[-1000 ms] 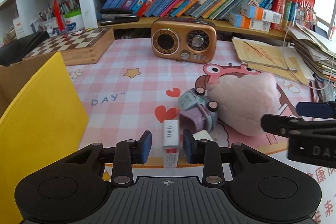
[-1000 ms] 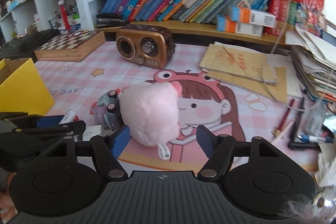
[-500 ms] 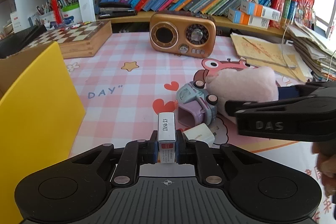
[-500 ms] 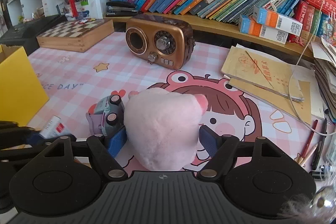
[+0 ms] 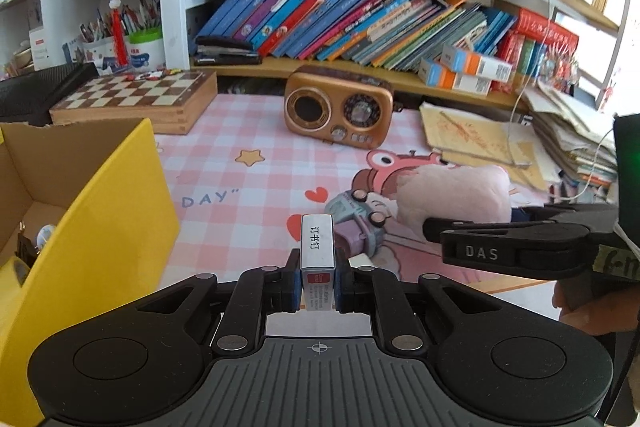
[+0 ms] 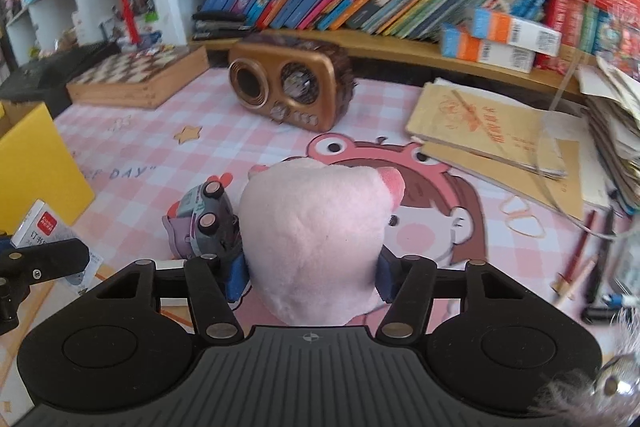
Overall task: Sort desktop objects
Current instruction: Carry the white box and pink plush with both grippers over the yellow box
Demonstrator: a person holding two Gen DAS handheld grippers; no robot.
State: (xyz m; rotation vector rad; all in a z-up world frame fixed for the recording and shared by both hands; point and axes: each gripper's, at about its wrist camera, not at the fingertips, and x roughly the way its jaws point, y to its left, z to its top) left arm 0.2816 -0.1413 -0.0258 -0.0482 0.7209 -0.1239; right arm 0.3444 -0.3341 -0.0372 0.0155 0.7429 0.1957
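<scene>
My left gripper is shut on a small white and red staple box and holds it above the pink checked mat; the box also shows in the right wrist view. My right gripper is shut on a pink plush toy, which also shows in the left wrist view. A small grey and purple toy car lies against the plush's left side. An open yellow cardboard box stands at the left.
A brown retro radio stands at the back of the mat, a wooden chessboard box at the back left. Books fill the shelf behind. Notebooks and papers are stacked at the right, with pencils and pens near them.
My left gripper closed on the staple box and lifted it off the mat. My right gripper moved in around the pink plush and closed on it.
</scene>
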